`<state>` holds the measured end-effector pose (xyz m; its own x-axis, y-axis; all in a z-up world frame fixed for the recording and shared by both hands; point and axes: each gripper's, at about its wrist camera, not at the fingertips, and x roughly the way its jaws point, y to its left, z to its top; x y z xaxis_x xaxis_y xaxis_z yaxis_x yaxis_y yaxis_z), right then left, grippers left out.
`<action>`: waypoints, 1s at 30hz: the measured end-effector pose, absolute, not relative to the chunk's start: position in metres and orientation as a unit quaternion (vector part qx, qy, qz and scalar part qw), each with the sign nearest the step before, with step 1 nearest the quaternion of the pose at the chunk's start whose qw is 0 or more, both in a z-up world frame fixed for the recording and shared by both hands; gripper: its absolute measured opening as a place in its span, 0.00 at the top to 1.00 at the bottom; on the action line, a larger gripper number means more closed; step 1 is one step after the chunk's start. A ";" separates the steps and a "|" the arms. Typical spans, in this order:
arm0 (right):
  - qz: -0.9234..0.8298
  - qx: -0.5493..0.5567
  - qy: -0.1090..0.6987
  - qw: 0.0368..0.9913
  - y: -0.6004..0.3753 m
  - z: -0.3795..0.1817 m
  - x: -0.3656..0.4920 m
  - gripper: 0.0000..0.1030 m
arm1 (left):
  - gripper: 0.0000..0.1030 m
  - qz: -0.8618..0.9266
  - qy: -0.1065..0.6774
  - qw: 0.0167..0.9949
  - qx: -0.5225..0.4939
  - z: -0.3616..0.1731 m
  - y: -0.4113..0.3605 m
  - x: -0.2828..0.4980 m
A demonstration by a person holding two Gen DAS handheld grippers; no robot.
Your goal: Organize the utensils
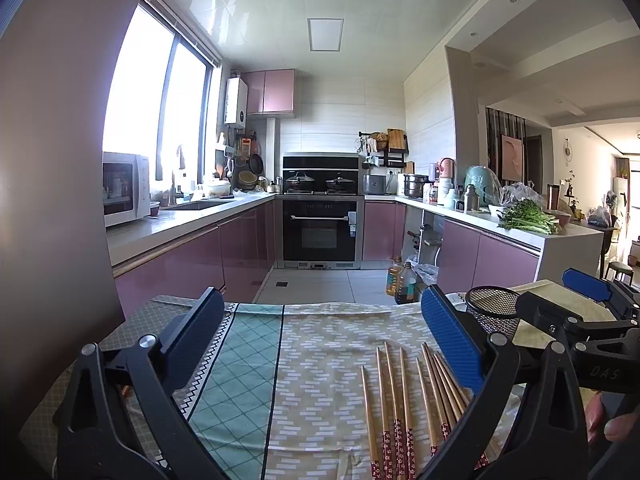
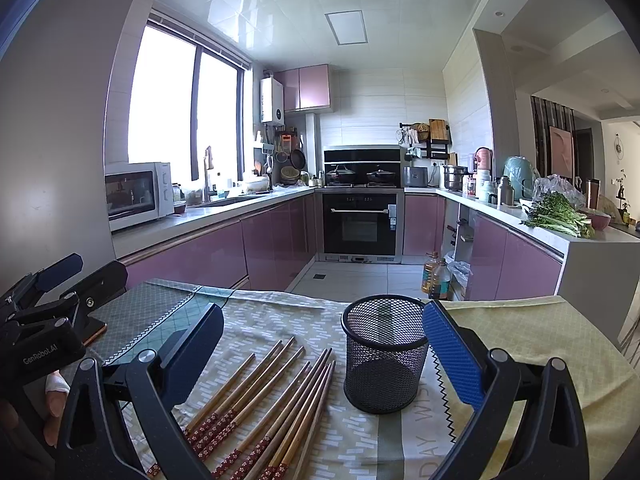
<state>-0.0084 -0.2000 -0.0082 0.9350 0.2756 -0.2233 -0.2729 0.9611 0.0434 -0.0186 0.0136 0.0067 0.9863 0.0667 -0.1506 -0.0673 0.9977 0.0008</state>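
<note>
Several wooden chopsticks (image 2: pixel 276 396) with red patterned ends lie side by side on the tablecloth. In the left wrist view the chopsticks (image 1: pixel 404 396) lie just inside my right finger. A black mesh holder (image 2: pixel 384 356) stands upright and empty, right of the chopsticks; it also shows in the left wrist view (image 1: pixel 494 310). My left gripper (image 1: pixel 322 312) is open and empty above the cloth. My right gripper (image 2: pixel 322 324) is open and empty, with the holder between its fingers and the chopsticks below.
The table (image 1: pixel 320 364) carries patterned cloths, with a yellow cloth (image 2: pixel 552 344) on the right. Beyond its far edge is the kitchen floor with oil bottles (image 2: pixel 436 278), purple cabinets and an oven (image 2: pixel 360 224). A wall (image 1: pixel 48 200) stands close at left.
</note>
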 end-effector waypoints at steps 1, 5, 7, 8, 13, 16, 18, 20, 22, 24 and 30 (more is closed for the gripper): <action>0.139 0.006 0.115 0.984 -0.200 -0.008 -0.008 0.06 | 0.06 0.034 0.076 0.997 -0.002 0.007 0.013 -0.018; 0.137 0.007 0.115 0.984 -0.199 -0.009 -0.007 0.06 | 0.06 0.034 0.076 0.997 -0.001 0.007 0.013 -0.019; 0.137 0.008 0.114 0.984 -0.200 -0.008 -0.006 0.06 | 0.06 0.034 0.076 0.997 -0.001 0.007 0.013 -0.019; 0.136 0.007 0.114 0.984 -0.199 -0.008 -0.007 0.06 | 0.06 0.034 0.075 0.997 -0.001 0.007 0.013 -0.019; 0.136 0.008 0.112 0.984 -0.198 -0.007 -0.006 0.06 | 0.06 0.034 0.076 0.997 -0.002 0.007 0.013 -0.018; 0.137 0.009 0.112 0.984 -0.198 -0.008 -0.006 0.06 | 0.06 0.033 0.077 0.997 -0.001 0.008 0.013 -0.019; 0.136 0.008 0.112 0.984 -0.198 -0.008 -0.006 0.06 | 0.06 0.033 0.077 0.996 -0.001 0.007 0.012 -0.018; 0.137 0.008 0.112 0.984 -0.198 -0.008 -0.005 0.06 | 0.06 0.033 0.077 0.996 -0.001 0.007 0.013 -0.018; 0.137 0.009 0.111 0.984 -0.198 -0.007 -0.005 0.06 | 0.06 0.032 0.077 0.996 -0.001 0.008 0.013 -0.018; 0.137 0.009 0.112 0.984 -0.197 -0.007 -0.004 0.06 | 0.06 0.032 0.078 0.996 -0.002 0.007 0.013 -0.018; 0.137 0.010 0.113 0.984 -0.198 -0.008 -0.005 0.06 | 0.06 0.031 0.080 0.996 -0.001 0.007 0.011 -0.017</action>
<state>-0.0047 -0.1979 -0.0082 0.9370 0.2723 -0.2190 -0.2679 0.9621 0.0502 -0.0172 0.0114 0.0069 0.9852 0.0622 -0.1599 -0.0625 0.9980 0.0033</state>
